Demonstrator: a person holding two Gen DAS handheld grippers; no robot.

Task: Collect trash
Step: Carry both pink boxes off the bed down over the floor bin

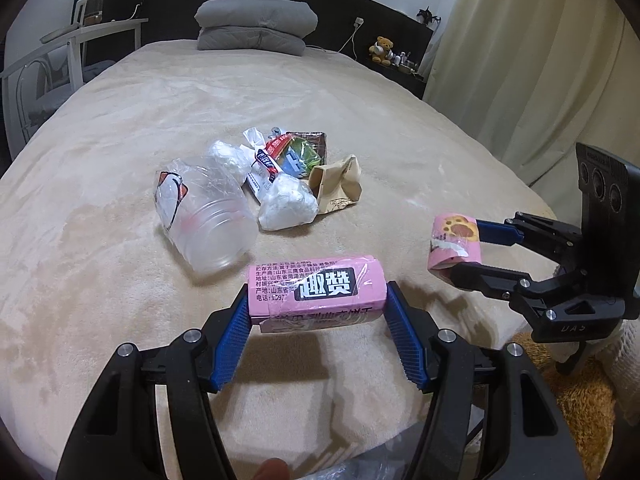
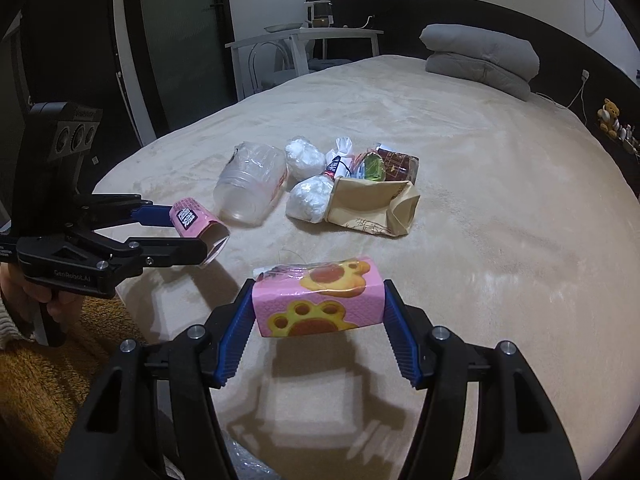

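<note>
A wide bed (image 1: 120, 160) under a beige blanket fills both views, grey pillows (image 1: 256, 24) at its head. Mid-bed lies a trash pile: a clear plastic cup (image 1: 208, 224) on its side, white wads (image 1: 288, 202), a crumpled brown paper bag (image 1: 338, 184) and snack wrappers (image 1: 280, 156). Just above the near edge, the left hand-held gripper (image 1: 318, 300) pinches a pink snack box with printed text (image 1: 316, 292) by its ends, long axis crosswise between the pads. The right hand-held gripper (image 2: 320, 304) likewise pinches a pink paw-print box (image 2: 320, 300), lengthwise across its jaws. Both boxes look thin and hollow; squeezing harder could crush them, and a tilt could let one slip back onto the bed.
</note>
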